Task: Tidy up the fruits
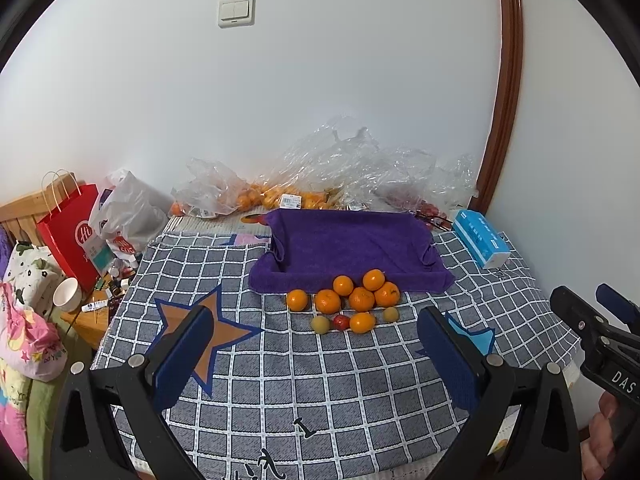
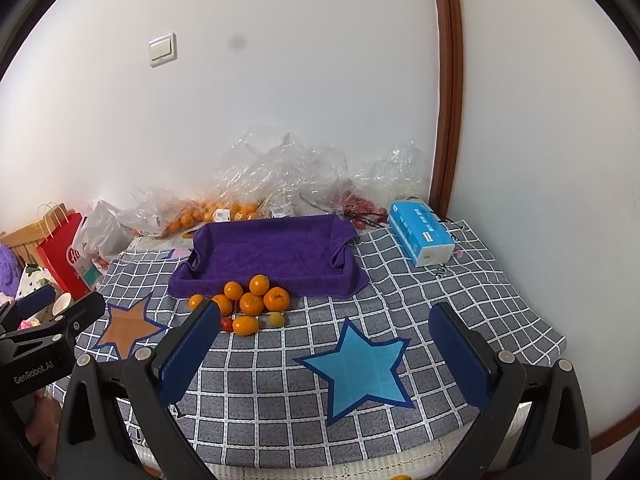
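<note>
Several oranges (image 1: 362,299) (image 2: 252,303) lie in a cluster on the checked cloth, just in front of a purple towel-lined tray (image 1: 352,236) (image 2: 276,248). Two small yellow-green fruits (image 1: 320,325) (image 2: 276,319) and a small red fruit (image 1: 341,322) (image 2: 227,324) sit at the cluster's near edge. My left gripper (image 1: 316,356) is open and empty, well short of the fruit. My right gripper (image 2: 328,356) is open and empty, to the right of the fruit over a blue star (image 2: 360,368). The tray looks empty.
Clear plastic bags with more oranges (image 1: 272,194) and red fruit (image 2: 356,202) lie against the wall behind the tray. A blue tissue box (image 1: 482,240) (image 2: 420,232) sits at back right. A red paper bag (image 1: 74,236), white bowl (image 1: 66,294) and clutter stand at left.
</note>
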Motion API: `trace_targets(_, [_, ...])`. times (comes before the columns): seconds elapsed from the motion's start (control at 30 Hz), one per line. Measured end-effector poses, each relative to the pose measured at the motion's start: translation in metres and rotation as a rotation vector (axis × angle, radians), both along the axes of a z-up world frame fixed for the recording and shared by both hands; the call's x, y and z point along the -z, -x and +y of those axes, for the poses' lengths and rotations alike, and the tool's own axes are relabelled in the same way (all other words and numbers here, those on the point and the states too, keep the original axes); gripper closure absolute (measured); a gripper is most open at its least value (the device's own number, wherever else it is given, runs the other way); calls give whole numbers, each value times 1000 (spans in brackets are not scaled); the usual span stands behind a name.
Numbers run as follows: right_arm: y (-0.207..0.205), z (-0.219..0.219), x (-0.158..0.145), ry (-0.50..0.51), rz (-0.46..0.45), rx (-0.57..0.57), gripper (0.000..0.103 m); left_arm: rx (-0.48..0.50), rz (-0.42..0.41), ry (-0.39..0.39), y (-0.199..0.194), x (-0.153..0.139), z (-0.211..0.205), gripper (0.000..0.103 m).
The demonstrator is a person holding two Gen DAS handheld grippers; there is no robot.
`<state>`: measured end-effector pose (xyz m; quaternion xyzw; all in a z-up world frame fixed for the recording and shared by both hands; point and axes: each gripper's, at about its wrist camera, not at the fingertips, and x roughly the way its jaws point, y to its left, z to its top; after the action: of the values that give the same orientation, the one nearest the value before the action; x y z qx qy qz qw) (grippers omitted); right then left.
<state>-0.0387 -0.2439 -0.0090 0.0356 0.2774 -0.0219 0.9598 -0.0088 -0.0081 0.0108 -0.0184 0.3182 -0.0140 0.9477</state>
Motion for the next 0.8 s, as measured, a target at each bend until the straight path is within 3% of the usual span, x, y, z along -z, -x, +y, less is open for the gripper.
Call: trace_targets(0.8, [4, 6, -4, 8, -2, -11, 1, -13, -13, 19, 5, -7, 7, 1])
